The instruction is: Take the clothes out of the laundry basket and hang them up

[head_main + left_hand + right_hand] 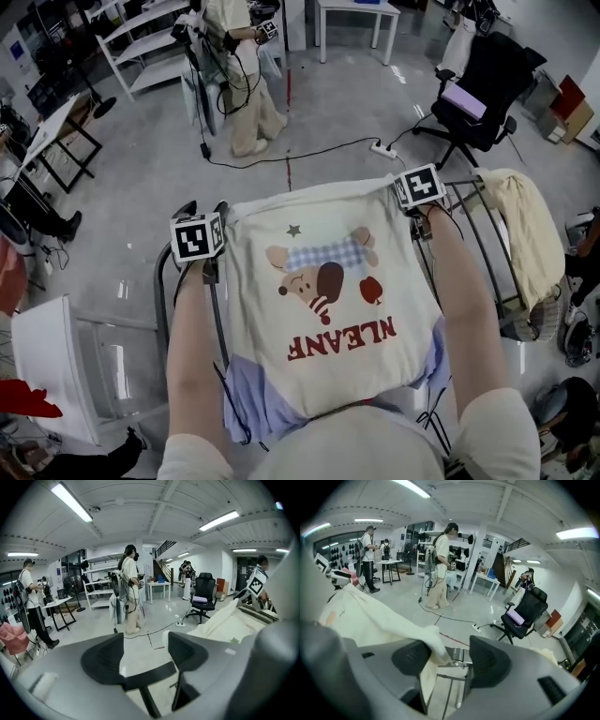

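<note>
Shirt (328, 309), cream with print, lies spread flat over rack (466, 199) right in front of me. My left tongs (146, 652) are spread, only floor between, shirt edge just beside. Right tongs (450, 658) are spread too, shirt corner against one jaw, not pinched.

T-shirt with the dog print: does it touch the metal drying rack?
Touching. Head view: the T-shirt lies draped across the bars of the drying rack.
</note>
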